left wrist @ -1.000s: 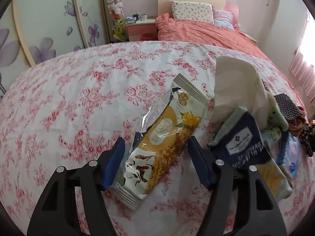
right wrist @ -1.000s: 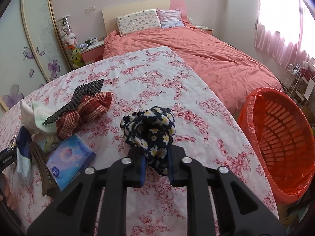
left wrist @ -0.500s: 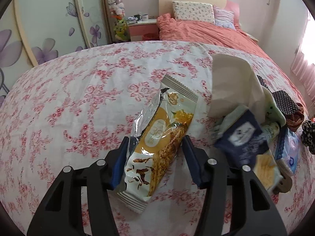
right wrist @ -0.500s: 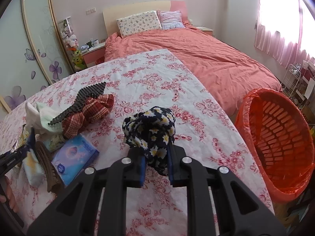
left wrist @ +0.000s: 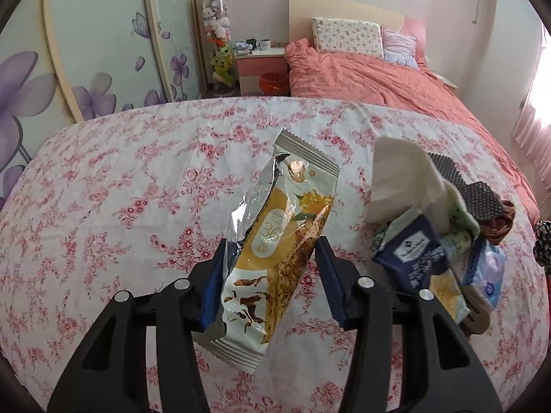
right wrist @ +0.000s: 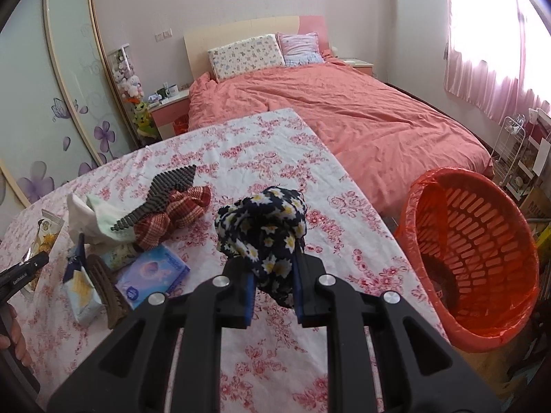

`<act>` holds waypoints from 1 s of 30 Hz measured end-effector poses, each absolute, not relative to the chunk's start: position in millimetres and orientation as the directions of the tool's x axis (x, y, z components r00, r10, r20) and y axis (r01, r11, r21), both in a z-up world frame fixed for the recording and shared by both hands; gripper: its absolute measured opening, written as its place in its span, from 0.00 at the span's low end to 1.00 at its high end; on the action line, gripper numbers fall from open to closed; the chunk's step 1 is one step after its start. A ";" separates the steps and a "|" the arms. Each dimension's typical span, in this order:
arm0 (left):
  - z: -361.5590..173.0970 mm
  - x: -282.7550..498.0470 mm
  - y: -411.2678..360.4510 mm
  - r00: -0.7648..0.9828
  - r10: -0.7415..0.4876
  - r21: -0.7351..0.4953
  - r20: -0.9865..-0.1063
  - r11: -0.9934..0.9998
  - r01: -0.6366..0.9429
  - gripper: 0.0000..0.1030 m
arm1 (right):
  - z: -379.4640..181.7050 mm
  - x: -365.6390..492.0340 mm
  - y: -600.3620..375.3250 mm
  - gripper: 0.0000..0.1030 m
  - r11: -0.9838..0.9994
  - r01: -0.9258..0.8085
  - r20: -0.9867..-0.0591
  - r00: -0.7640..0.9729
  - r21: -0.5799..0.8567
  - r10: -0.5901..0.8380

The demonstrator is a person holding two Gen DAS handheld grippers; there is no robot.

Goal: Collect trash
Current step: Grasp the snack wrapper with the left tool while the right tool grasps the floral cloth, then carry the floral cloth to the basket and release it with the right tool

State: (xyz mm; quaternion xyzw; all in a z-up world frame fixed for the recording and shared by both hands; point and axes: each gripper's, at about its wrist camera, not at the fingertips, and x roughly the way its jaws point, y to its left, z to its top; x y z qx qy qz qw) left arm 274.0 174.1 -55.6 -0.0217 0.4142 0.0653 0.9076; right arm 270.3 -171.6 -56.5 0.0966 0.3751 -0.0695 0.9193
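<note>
A yellow-and-white snack wrapper (left wrist: pixel 289 199), torn open at the top, stands tilted between the blue pads of my left gripper (left wrist: pixel 272 247). Its jaws are closing, both pads press the wrapper's sides, and it hangs off the flowered tablecloth (left wrist: pixel 120 189). My right gripper (right wrist: pixel 273 268) is shut on a bunched dark cloth with daisies (right wrist: pixel 261 223), held above the table. An orange basket (right wrist: pixel 447 172) lined with an orange bag stands on the floor to the right of the table. The left gripper's tip (right wrist: pixel 24 275) shows at the left edge of the right wrist view.
A pile lies at the table's middle: white tissue (left wrist: pixel 403 172), dark blue packet (left wrist: pixel 416 251), blue tissue pack (right wrist: pixel 151 272), brown comb (right wrist: pixel 103 285), black mesh piece (right wrist: pixel 165 186), red checked cloth (right wrist: pixel 172 213). A coral bed (right wrist: pixel 344 120) lies beyond the table.
The left jaws narrowed onto the wrapper and lifted it off the cloth. The right gripper rose a little with the daisy cloth still in it.
</note>
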 end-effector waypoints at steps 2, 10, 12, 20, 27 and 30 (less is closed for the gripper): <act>-50.8 271.1 172.5 0.654 0.099 0.015 -0.750 0.991 -0.133 0.48 | -51.7 266.1 -173.1 0.17 0.971 0.199 -0.697 0.715 0.129 -0.054; -28.1 259.1 157.6 0.687 0.080 0.010 -0.723 0.994 -0.105 0.48 | -31.2 247.1 -181.9 0.17 0.969 0.196 -0.663 0.747 0.150 -0.048; -20.9 255.3 150.4 0.699 0.071 0.010 -0.712 0.996 -0.091 0.48 | -25.3 240.7 -184.8 0.17 0.968 0.195 -0.652 0.757 0.155 -0.048; 3.2 237.7 101.6 0.736 -0.013 -0.010 -0.677 1.000 0.008 0.48 | -10.4 215.7 -202.7 0.17 0.965 0.204 -0.618 0.784 0.163 -0.061; 22.0 221.4 30.7 0.755 -0.147 -0.028 -0.639 0.985 0.168 0.48 | 0.2 191.3 -230.4 0.17 0.957 0.239 -0.586 0.804 0.162 -0.101; 26.5 217.2 -0.7 0.745 -0.218 -0.047 -0.630 0.969 0.243 0.48 | 2.1 182.6 -245.8 0.17 0.950 0.260 -0.579 0.807 0.173 -0.116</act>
